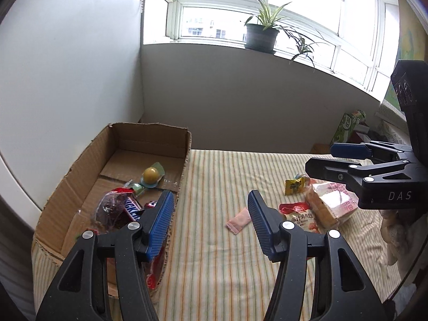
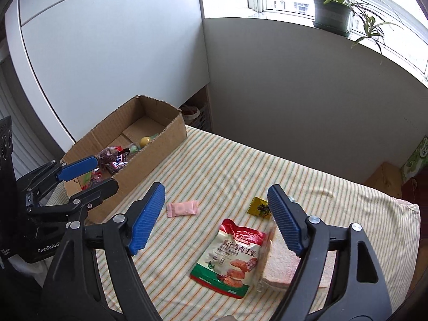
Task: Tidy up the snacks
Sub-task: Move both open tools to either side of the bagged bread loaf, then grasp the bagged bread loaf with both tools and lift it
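Note:
A cardboard box (image 1: 184, 157) (image 2: 171, 133) stands at the left on a striped cloth (image 1: 219, 240) (image 2: 227, 165) and holds several snacks, among them a yellow jelly cup (image 1: 151, 175) and a Snickers bar (image 1: 132, 208). On the cloth lie a pink sachet (image 1: 239, 220) (image 2: 183, 208), a yellow candy (image 1: 294, 187) (image 2: 260, 207), a red-green pouch (image 1: 302, 218) (image 2: 231, 256) and wrapped bread (image 1: 331, 203) (image 2: 278, 264). My left gripper (image 1: 210, 224) (image 2: 92, 172) is open and empty beside the box's near corner. My right gripper (image 2: 214, 219) (image 1: 318, 157) is open and empty above the pouch and bread.
A white cabinet (image 1: 67, 67) (image 2: 107, 53) stands behind the box. A potted plant (image 1: 260, 36) (image 2: 331, 13) sits on the windowsill. A green carton (image 1: 345, 128) (image 2: 416, 160) and a wooden block (image 2: 383, 178) are at the far right.

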